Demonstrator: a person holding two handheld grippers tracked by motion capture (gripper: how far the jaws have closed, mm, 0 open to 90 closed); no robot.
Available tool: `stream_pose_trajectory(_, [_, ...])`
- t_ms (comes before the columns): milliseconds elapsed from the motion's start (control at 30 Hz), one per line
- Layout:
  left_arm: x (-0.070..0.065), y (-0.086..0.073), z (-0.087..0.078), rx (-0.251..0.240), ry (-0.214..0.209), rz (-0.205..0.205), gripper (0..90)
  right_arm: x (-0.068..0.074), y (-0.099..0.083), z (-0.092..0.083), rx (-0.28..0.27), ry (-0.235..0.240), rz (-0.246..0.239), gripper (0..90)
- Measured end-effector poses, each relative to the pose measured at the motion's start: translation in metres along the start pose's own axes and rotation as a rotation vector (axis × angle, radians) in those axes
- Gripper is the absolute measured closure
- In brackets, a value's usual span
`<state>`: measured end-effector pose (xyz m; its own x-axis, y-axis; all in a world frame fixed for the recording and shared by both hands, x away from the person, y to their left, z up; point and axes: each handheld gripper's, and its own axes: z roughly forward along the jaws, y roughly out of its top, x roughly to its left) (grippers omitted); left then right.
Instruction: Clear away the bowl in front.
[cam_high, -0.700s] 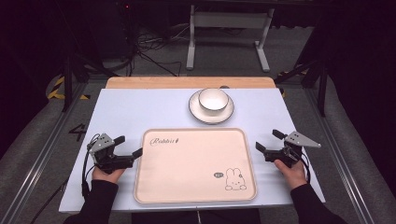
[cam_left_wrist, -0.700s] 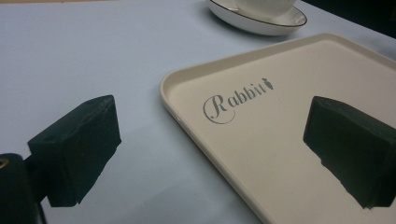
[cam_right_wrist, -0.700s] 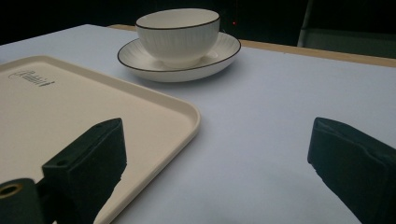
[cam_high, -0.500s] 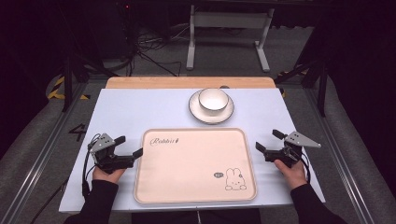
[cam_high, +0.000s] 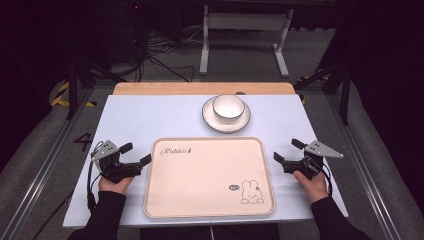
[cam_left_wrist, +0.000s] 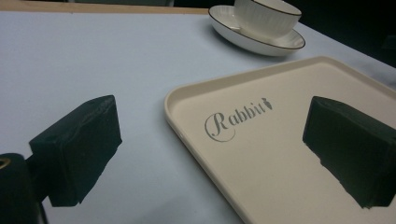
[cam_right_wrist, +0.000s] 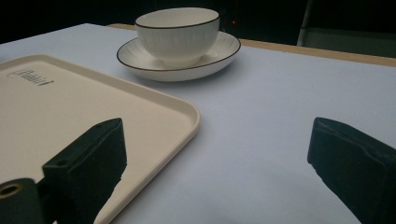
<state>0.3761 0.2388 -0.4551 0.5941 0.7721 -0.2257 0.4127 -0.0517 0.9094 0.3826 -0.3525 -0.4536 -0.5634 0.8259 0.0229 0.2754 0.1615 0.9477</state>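
Observation:
A cream tray (cam_high: 200, 175) printed with "Rabbit" and a small rabbit drawing lies flat at the table's near middle. Behind it a white bowl (cam_high: 228, 106) sits on a white saucer (cam_high: 210, 119). My left gripper (cam_high: 135, 154) rests open at the tray's left edge, its jaws wide apart with one over the tray rim (cam_left_wrist: 187, 121). At the tray's right edge my right gripper (cam_high: 287, 151) is open too, one jaw over the rim (cam_right_wrist: 187, 116). Neither holds anything. The bowl (cam_right_wrist: 177, 35) and saucer (cam_left_wrist: 254, 37) stand beyond both grippers.
The white table top (cam_high: 150, 120) has a wooden strip (cam_high: 200, 88) along its far edge. A grey metal stand (cam_high: 245, 35) and cables lie on the dark floor behind. Bare table surface lies left and right of the tray.

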Motion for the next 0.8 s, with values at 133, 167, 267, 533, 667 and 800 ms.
stream_pose_trajectory(133, [-0.007, 0.010, -0.004, -0.024, 0.005, 0.050, 4.8, 0.000, 0.000, 0.000, 0.000, -0.001, -0.001, 5.1])
stream_pose_trajectory(167, [-0.008, 0.012, -0.005, -0.017, -0.002, 0.051, 4.8, 0.000, 0.000, 0.000, 0.000, -0.001, -0.001, 5.1])
stream_pose_trajectory(267, [-0.011, 0.017, -0.006, -0.023, -0.005, 0.057, 4.8, 0.000, 0.000, 0.000, 0.000, 0.000, 0.000, 5.1])
stream_pose_trajectory(533, [-0.016, 0.032, -0.012, -0.062, -0.022, 0.045, 4.7, 0.000, 0.000, 0.000, 0.000, -0.001, 0.001, 5.1])
stream_pose_trajectory(667, [-0.021, 0.039, -0.014, -0.058, -0.019, 0.064, 4.0, 0.000, 0.000, 0.000, -0.001, -0.001, 0.002, 5.1])
stream_pose_trajectory(800, [-0.028, 0.048, -0.014, -0.049, 0.042, 0.090, 0.9, 0.000, 0.000, 0.000, 0.000, 0.000, 0.005, 5.1])
